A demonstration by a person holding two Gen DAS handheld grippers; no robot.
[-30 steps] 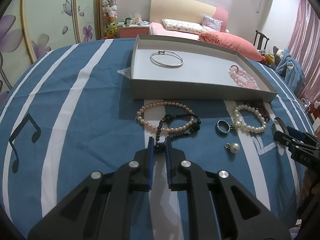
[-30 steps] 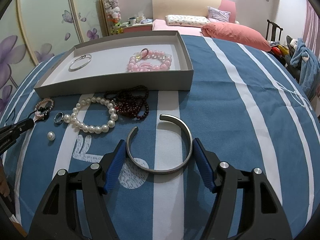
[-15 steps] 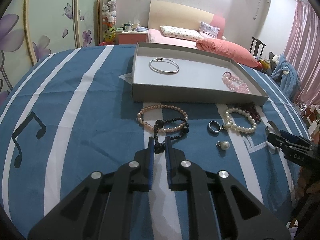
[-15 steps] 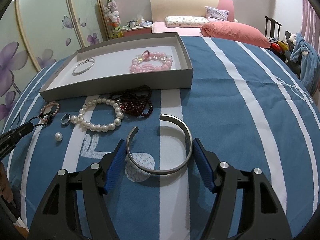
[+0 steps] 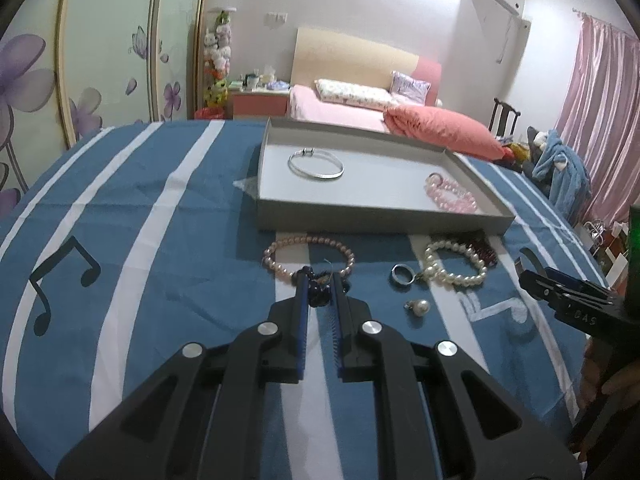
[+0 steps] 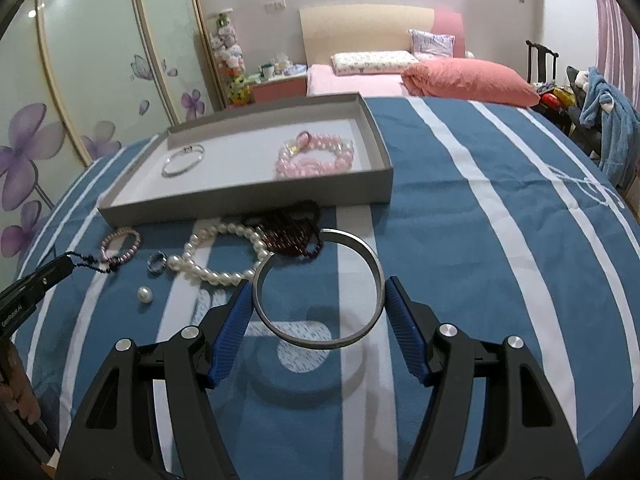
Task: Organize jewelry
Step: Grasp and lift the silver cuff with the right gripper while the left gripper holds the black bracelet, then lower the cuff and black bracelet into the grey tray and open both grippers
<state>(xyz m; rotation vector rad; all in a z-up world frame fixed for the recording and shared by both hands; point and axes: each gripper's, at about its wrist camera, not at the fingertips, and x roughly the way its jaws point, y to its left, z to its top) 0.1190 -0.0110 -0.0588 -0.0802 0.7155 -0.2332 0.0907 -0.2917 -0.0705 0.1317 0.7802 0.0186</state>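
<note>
I've got my left gripper [image 5: 320, 286] clenched on the black beads [image 5: 318, 294] at centre frame, right gripper [image 6: 318, 300] pinching the cuff [image 6: 318, 288], two pieces sit in the tray [image 6: 244, 200] upper-left, with pearls [image 6: 218, 258], ring [image 6: 157, 262] and more left.

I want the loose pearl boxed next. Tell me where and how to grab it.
Grip the pearl across its round body, coming straight down from above. It lies alone on the cloth, apart from the ring, so fingers can likely drop either side. Its small metal cap looks too slight to pinch, and a sideways approach might roll it.
</note>
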